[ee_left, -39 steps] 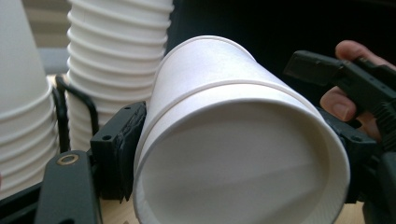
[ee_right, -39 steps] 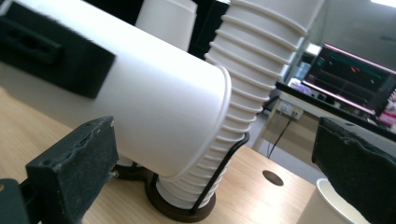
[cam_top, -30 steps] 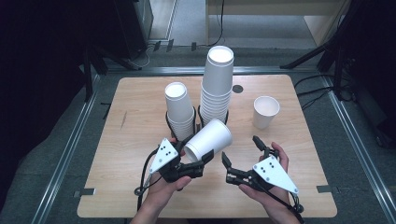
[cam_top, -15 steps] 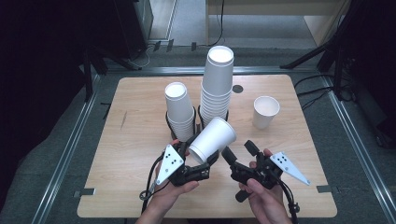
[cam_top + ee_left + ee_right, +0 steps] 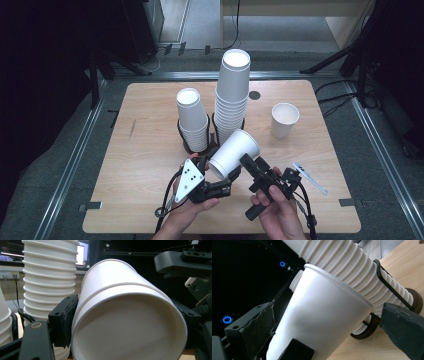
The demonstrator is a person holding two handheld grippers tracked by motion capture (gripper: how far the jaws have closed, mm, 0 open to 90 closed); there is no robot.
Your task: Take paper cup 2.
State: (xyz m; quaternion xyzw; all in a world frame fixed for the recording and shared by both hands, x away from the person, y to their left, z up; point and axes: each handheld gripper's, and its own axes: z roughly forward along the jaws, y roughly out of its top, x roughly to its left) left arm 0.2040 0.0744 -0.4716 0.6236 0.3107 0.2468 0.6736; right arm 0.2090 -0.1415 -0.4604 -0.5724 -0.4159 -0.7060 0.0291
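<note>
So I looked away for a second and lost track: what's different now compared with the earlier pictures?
The right gripper has swung in from the right, and its open jaws now sit around the tilted cup. The left gripper still clamps that cup, which has shifted little. The tall stack, the short stack and the lone cup stayed put.

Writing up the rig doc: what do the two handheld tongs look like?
Both tongs are black. The left tongs carry a grey three-cornered plate with small dark dots, and a black cable trails from them. The right tongs have their plate seen edge-on, with black cables. Jaw pads are dark, rough foam. No sleeves visible.
</note>
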